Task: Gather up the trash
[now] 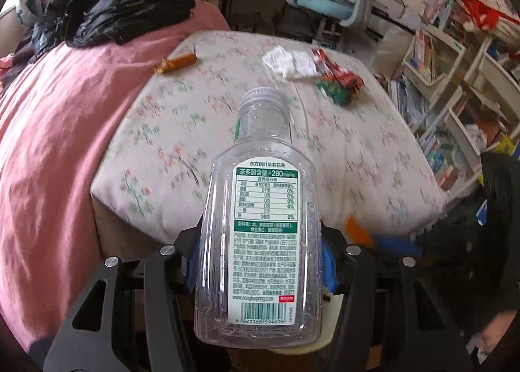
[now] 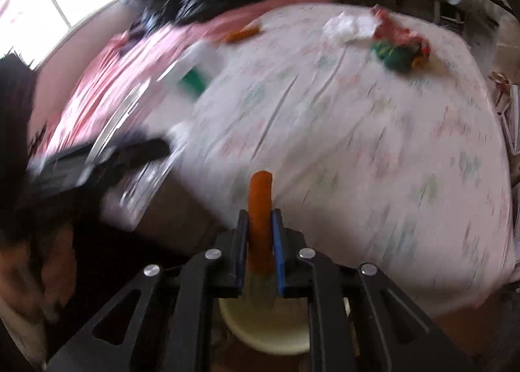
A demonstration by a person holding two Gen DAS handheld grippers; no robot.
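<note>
Two grippers, both loaded: left gripper (image 1: 260, 261) fingers pinch a clear empty bottle (image 1: 260, 225) at lower centre; right gripper (image 2: 260, 242) fingers clamp an orange wrapper (image 2: 260, 219). Beyond, on the floral bed (image 1: 195, 131), upper frame: orange-brown wrapper (image 1: 175, 63), white paper (image 1: 289, 61), red-green packets (image 1: 338, 79).

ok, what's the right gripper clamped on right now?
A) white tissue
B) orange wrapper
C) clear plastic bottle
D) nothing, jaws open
B. In the right wrist view the right gripper is shut on a narrow orange wrapper sticking up between its blue-padded fingers; the clear plastic bottle is in the left gripper, and the white tissue lies on the bed.
</note>
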